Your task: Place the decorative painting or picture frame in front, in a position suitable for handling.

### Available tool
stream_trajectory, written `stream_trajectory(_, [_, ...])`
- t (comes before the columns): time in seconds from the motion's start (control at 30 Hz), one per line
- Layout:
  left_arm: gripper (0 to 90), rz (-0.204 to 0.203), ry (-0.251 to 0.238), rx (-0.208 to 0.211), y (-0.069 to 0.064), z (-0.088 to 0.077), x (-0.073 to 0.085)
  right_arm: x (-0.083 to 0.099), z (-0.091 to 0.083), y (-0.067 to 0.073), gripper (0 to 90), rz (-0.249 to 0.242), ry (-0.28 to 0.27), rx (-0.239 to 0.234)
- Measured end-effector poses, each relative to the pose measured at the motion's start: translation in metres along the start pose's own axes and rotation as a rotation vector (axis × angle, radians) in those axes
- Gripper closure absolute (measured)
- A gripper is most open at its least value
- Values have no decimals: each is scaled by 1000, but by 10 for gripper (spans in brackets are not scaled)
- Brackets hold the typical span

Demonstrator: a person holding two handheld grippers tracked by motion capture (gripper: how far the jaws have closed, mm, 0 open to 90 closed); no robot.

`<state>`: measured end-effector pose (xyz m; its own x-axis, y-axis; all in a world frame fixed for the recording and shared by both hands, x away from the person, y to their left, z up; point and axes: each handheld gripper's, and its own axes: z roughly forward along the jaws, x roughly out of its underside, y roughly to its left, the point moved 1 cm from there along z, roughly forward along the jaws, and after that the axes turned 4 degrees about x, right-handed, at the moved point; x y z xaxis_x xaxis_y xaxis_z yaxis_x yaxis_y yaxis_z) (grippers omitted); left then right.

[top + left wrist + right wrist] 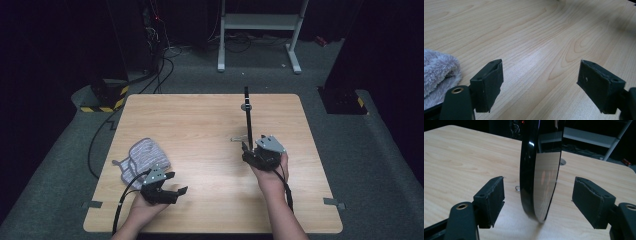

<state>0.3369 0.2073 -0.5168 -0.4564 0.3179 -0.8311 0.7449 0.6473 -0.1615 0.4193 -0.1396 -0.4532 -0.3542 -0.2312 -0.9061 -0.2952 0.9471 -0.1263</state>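
Observation:
A thin black-rimmed round disc [248, 120] with a glossy, mirror-like face stands upright on edge on the wooden table [200, 125], right of centre. In the right gripper view the disc [540, 175] rises between my right gripper's [539, 200] jaws, and a gap shows on each side, so the pads do not touch it. In the high view the right gripper [246, 150] sits at the disc's near edge. A grey fluffy cloth [142, 159] lies bunched at the table's left. My left gripper [178, 182] is open just right of the cloth [437, 72], with bare wood between its jaws [540, 82].
A small metal loop [517, 188] lies on the table at the disc's foot. Beyond the far table edge stand a white metal frame [260, 22] and a base with yellow-black stripes [107, 97], with cables on the floor. Tape tabs [332, 202] mark the front corners.

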Motion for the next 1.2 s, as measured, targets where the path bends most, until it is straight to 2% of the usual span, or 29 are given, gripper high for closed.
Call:
stream_trajectory(0.13, [206, 1, 6, -3, 1, 0, 1, -9, 9, 3, 295, -14, -2, 16])
stream_trajectory(0.2, [206, 5, 4, -7, 1, 0, 1, -18, 16, 4, 343, -23, -8, 26])
stream_trajectory(0.37, [207, 6, 1, -7, 2, -2, 1, -27, 24, 4, 392, -12, -8, 57])
stream_trajectory(0.5, [205, 5, 0, -8, 2, -3, 2, -31, 30, 6, 506, -19, -15, 88])
stream_trajectory(0.63, [205, 6, 1, -8, 3, -4, 1, -31, 31, 3, 547, 2, -10, 80])
stream_trajectory(0.8, [205, 6, -1, -6, 2, -4, 2, -30, 31, -1, 644, 13, -3, 74])
stream_trajectory(1.13, [203, 10, 4, -7, 3, -4, 2, -24, 33, -6, 784, 20, -6, 84])
stream_trajectory(1.2, [203, 13, 5, -9, 3, -4, 2, -23, 32, -8, 795, 2, -7, 90])
